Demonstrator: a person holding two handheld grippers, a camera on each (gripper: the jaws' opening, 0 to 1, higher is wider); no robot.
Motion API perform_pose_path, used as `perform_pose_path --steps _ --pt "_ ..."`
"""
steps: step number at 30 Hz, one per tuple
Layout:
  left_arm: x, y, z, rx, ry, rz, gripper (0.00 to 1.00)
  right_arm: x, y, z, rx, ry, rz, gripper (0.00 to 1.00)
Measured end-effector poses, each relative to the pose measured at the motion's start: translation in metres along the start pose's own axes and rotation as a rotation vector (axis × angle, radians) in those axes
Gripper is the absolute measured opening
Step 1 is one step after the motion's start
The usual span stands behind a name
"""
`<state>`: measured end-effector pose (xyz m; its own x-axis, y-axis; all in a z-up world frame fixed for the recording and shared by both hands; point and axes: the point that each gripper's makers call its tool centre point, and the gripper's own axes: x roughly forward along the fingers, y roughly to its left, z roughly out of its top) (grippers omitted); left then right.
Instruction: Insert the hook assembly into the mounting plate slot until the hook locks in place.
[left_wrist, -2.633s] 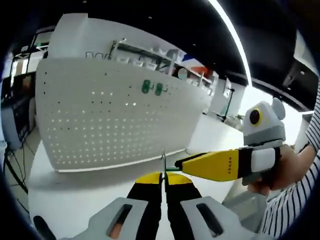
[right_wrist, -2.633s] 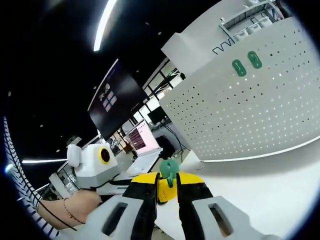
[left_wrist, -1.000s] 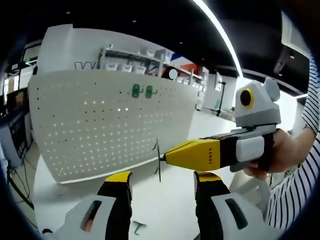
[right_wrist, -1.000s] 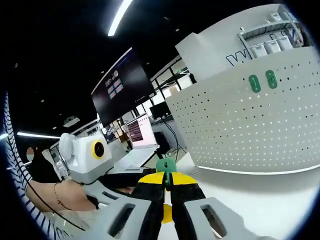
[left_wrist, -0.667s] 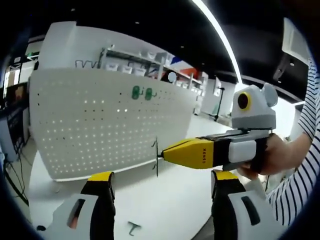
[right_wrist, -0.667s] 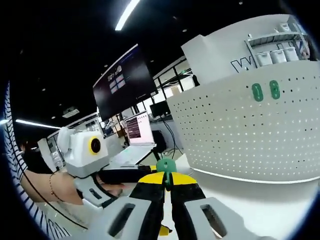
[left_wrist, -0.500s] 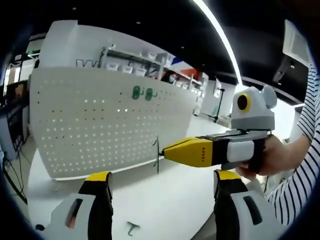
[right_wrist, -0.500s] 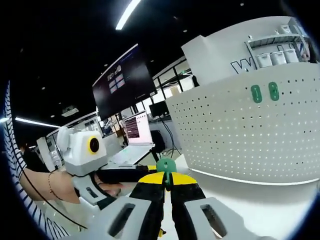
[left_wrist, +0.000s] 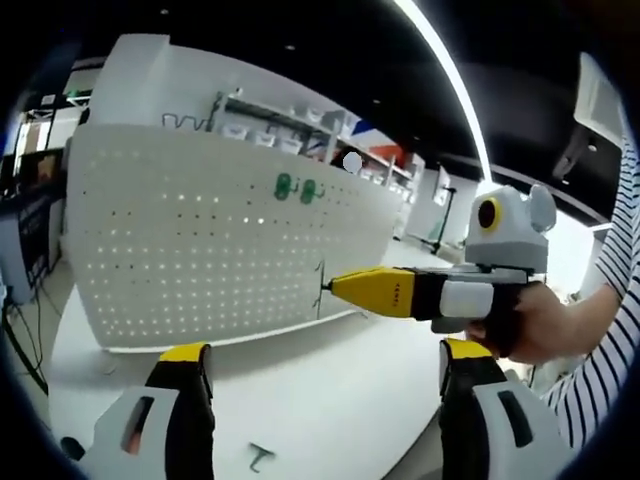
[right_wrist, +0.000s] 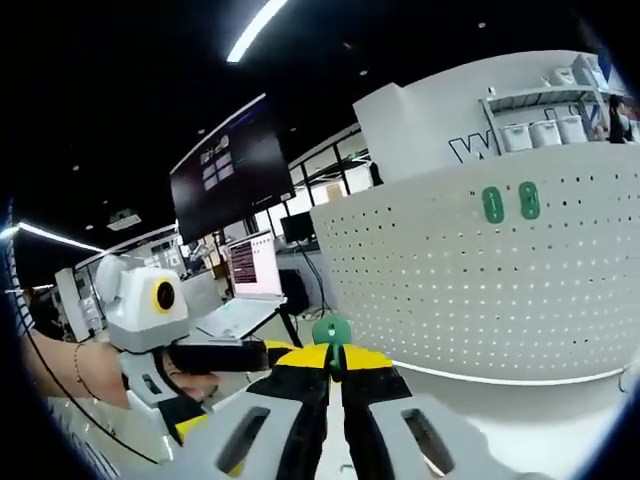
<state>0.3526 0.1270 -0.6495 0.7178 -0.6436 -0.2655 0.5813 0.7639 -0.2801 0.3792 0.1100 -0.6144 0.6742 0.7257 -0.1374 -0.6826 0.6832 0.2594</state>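
The white perforated mounting plate (left_wrist: 200, 240) stands upright on the table; two green hook pieces (left_wrist: 296, 187) sit near its top. My left gripper (left_wrist: 325, 385) is wide open with nothing between its fingers. From the right comes my right gripper (left_wrist: 335, 287), shut on the hook assembly (left_wrist: 321, 290), whose thin wire stands in front of the plate's lower edge. In the right gripper view, the right gripper (right_wrist: 333, 362) pinches the hook assembly's green head (right_wrist: 332, 331); the plate (right_wrist: 470, 280) and its green pieces (right_wrist: 511, 202) lie ahead to the right. One finger (right_wrist: 225, 355) of the left gripper shows at the left.
A small loose metal hook (left_wrist: 260, 458) lies on the white table (left_wrist: 330, 390) near my left gripper. A hand (left_wrist: 525, 325) with a striped sleeve (left_wrist: 600, 370) holds the right gripper. Behind are shelves (left_wrist: 280, 115), a dark screen (right_wrist: 225, 170) and a laptop (right_wrist: 248, 268).
My left gripper, earlier shut on the hook's wire, has let go and opened wide. The right gripper keeps the hook and has carried it closer to the plate.
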Motion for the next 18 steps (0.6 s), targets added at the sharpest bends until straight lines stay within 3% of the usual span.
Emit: perform_pose_path --steps 8,18 --pt "-0.001 0.001 -0.003 -0.008 0.003 0.004 0.98 0.003 -0.025 0.014 -0.033 -0.07 -0.105 0.0" --pt "-0.002 0.003 -0.007 -0.018 0.014 0.005 1.0 0.006 -0.073 0.035 -0.075 -0.137 -0.248 0.0"
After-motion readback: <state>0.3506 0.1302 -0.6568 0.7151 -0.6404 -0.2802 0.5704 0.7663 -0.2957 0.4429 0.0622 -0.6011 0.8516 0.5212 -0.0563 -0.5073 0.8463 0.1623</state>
